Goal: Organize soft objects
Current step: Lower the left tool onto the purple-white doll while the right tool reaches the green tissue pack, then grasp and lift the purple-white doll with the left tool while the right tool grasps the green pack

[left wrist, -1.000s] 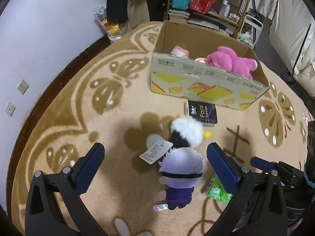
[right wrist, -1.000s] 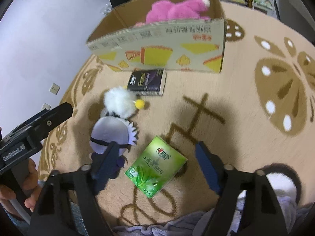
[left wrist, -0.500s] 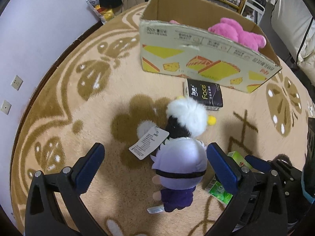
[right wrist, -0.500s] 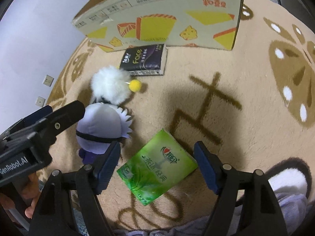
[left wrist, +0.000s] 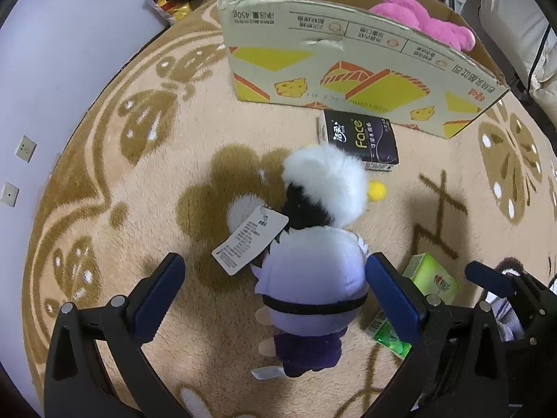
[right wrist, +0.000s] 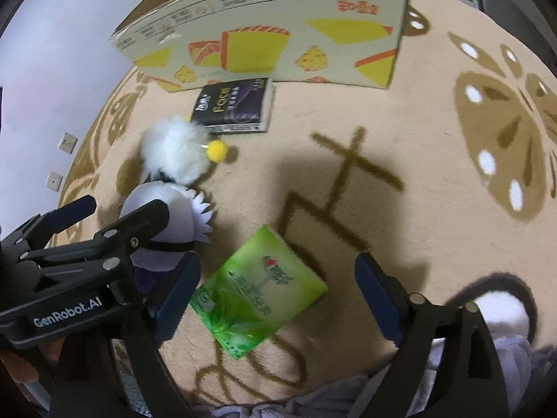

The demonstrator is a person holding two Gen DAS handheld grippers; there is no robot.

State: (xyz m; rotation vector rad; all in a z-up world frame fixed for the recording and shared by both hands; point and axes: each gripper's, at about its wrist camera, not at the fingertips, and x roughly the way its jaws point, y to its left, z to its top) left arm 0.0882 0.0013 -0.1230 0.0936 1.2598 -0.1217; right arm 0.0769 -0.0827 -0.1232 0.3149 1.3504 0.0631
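Both grippers point steeply down at a beige rug [left wrist: 115, 181] with brown leaf and flower patterns.

The left gripper [left wrist: 275, 292] has its jaws wide apart, straddling a plush doll with a lavender head [left wrist: 310, 275] and dark purple body that lies on the rug. The right pad looks just beside the doll's head, maybe brushing it, while the left pad is well clear, so nothing is clamped. A white hang tag [left wrist: 249, 240] sticks out from the doll's neck area. Touching the doll's far side is a fluffy white plush [left wrist: 325, 181] with a black patch and a little yellow pom-pom [left wrist: 377, 191].

The right gripper [right wrist: 278, 299] has just been opening its jaws, and they now stand wide apart over a green tissue pack [right wrist: 259, 291] lying flat on the rug. The pack sits between the two pads, and the pads aren't pressing on it. In the right wrist view the pack is a bit blurred.

Further back there's a black "Face" tissue pack [left wrist: 362, 139] on the rug, right in front of a cardboard box [left wrist: 334, 69] printed with yellow cheese shapes. Inside the box a pink plush toy [left wrist: 421, 22] is visible near the right end.

The person's hand is barely visible at the lower left edge of the right wrist view, behind the left gripper's body.
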